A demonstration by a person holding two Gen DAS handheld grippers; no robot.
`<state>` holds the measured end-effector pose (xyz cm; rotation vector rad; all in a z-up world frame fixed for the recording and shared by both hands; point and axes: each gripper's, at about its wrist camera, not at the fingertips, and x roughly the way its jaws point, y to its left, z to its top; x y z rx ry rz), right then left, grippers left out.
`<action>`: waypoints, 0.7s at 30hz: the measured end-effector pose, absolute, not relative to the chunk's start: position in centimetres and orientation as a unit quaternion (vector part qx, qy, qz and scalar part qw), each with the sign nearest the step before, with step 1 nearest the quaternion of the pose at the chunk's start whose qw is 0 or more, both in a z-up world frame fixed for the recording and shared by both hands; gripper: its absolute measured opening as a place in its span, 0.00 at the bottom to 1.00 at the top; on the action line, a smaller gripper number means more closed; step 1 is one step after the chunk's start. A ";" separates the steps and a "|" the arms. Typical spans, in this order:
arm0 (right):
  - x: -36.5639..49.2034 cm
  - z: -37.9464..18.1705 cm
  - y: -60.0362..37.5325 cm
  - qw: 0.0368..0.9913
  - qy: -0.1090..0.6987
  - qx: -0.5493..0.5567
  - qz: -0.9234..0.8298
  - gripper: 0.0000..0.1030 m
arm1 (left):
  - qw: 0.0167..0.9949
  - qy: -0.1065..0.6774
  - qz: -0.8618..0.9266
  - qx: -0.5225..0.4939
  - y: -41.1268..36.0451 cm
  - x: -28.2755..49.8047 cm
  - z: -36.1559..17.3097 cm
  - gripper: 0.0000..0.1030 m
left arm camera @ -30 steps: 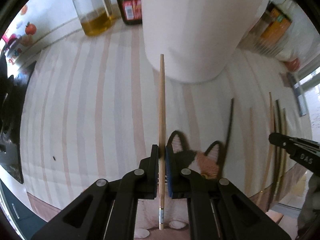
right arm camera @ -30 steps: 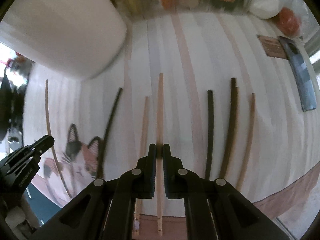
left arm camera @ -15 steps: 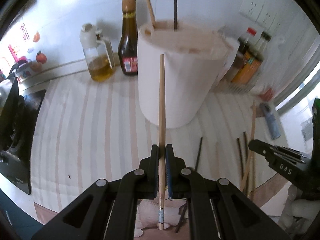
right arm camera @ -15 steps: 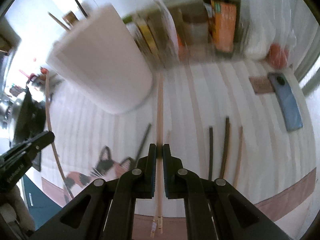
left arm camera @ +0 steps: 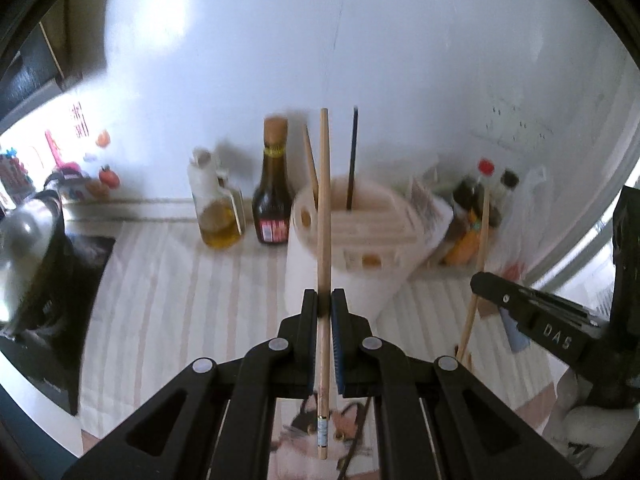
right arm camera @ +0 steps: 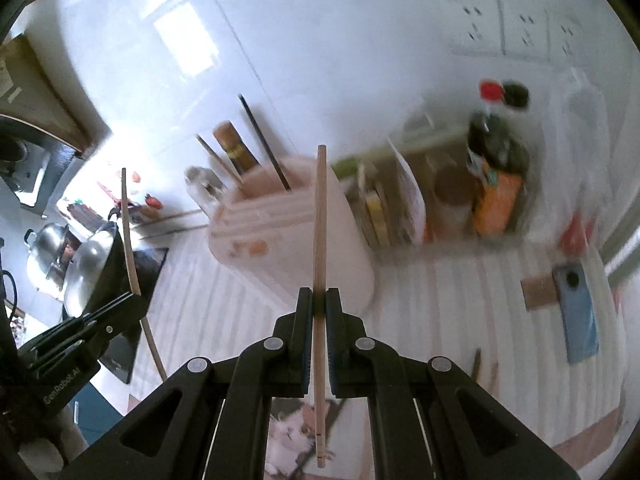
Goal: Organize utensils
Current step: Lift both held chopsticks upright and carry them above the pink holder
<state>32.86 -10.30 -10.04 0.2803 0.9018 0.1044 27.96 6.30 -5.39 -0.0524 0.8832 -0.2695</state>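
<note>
My left gripper point(left arm camera: 325, 304) is shut on a pale wooden chopstick point(left arm camera: 324, 200) that points up and away, in front of the white slotted utensil holder point(left arm camera: 372, 288). A wooden chopstick point(left arm camera: 310, 160) and a black chopstick point(left arm camera: 353, 160) stand in the holder. My right gripper point(right arm camera: 319, 304) is shut on another pale chopstick point(right arm camera: 320, 220), also held above the mat and short of the holder point(right arm camera: 280, 248). Each gripper shows in the other's view: the right gripper point(left arm camera: 478, 282) with its stick at the right, the left gripper point(right arm camera: 134, 300) at the left.
Behind the holder stand an oil jug point(left arm camera: 218, 216), a dark sauce bottle point(left arm camera: 274, 200) and more bottles point(left arm camera: 480, 196). A stove with pots point(right arm camera: 84, 272) is at the left. A blue phone point(right arm camera: 578, 312) and loose chopsticks point(right arm camera: 476, 364) lie on the striped mat at the right.
Both grippers have risen from the mat, each with its chopstick, and tipped upward. The holder's top and the wall behind it have come into view.
</note>
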 end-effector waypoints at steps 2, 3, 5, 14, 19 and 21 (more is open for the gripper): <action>33.8 -9.2 -10.1 0.894 0.427 0.128 0.052 0.06 | 0.900 0.417 -0.123 -0.029 6.3 28.6 -4.8 0.04; 34.3 -8.7 -9.9 0.896 0.423 0.127 0.053 0.06 | 0.903 0.411 -0.120 -0.029 6.2 29.1 -4.3 0.04; 35.2 -7.7 -9.5 0.900 0.416 0.122 0.055 0.06 | 0.907 0.404 -0.117 -0.032 6.1 29.7 -3.7 0.04; 39.2 -3.2 -9.1 0.919 0.374 0.112 0.050 0.06 | 0.918 0.378 -0.114 -0.032 5.1 33.9 -0.9 0.04; 41.5 -1.4 -9.7 0.929 0.345 0.126 0.044 0.06 | 0.923 0.369 -0.108 -0.034 4.7 37.3 -0.2 0.04; 42.4 -1.2 -9.9 0.933 0.335 0.129 0.036 0.06 | 0.923 0.367 -0.108 -0.036 4.6 38.7 -0.1 0.04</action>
